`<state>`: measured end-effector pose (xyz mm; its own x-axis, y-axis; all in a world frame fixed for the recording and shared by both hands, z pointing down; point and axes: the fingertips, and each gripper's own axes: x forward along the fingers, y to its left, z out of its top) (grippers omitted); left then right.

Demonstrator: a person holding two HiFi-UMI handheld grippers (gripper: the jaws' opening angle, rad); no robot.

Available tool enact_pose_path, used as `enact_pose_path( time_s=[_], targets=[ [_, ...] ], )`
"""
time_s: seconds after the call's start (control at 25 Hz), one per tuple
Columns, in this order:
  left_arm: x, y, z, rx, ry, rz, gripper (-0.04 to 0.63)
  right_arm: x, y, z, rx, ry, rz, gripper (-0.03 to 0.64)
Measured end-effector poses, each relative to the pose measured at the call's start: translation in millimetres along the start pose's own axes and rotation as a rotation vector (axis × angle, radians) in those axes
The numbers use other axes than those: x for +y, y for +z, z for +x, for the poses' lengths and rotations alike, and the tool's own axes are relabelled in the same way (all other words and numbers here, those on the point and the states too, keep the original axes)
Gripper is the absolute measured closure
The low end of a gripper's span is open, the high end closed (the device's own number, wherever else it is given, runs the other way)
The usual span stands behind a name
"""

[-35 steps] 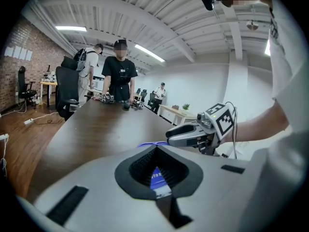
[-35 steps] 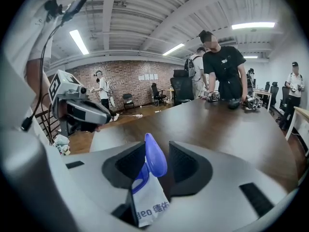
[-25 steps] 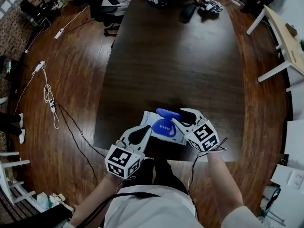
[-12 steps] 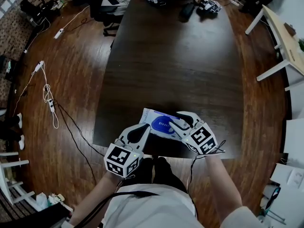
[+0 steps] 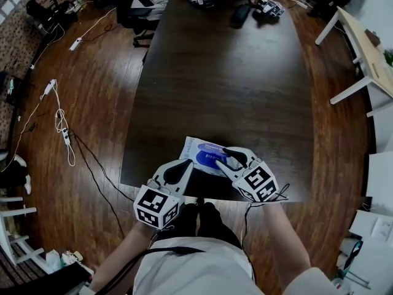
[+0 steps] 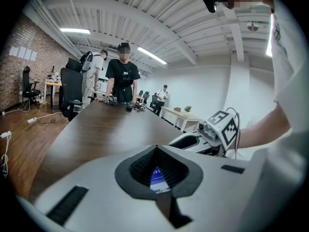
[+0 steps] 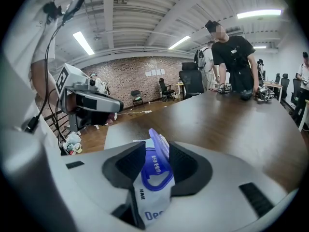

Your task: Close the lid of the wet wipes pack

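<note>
So, left to right. The left gripper [image 5: 186, 166] hadn't moved over the last second. It sat at the pack's near-left corner, by the table's [image 5: 233, 72] near edge. Its fingers were together, and a sliver of blue-and-white pack showed through the notch between the pads. I couldn't tell whether they actually pinched the corner or just rested against it.

The pack [image 5: 195, 147] had slid slightly toward the person but was still flat on the table.

The real change was the lid [image 5: 210, 158]. A second earlier it stood up, clear of the pack. By this moment it had folded most of the way down, and from the head view it looked almost flat.

The right gripper [image 5: 224, 158] had come down with it. Its fingers were apart, one on each side of the lid. In the right gripper view the flap [image 7: 158, 148] still stood at an angle above its blue frame, so it wasn't seated.

My read is that the closing was mostly done but the lid hadn't latched. It probably needed a last downward press on the flap, with the left gripper keeping the pack from skating.
</note>
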<state>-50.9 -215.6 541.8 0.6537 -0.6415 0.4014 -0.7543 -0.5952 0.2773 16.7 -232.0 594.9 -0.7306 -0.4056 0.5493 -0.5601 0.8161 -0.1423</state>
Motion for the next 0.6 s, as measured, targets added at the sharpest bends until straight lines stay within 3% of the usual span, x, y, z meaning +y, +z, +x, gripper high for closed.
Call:
enact_pose_path(
  time_s=[0.6],
  targets=[
    [1.2, -2.6, -10.1, -0.009, -0.002, -0.002, 0.594, 23.4, -15.3, 12.7, 0.033, 0.020, 0.030, 0.480]
  ],
)
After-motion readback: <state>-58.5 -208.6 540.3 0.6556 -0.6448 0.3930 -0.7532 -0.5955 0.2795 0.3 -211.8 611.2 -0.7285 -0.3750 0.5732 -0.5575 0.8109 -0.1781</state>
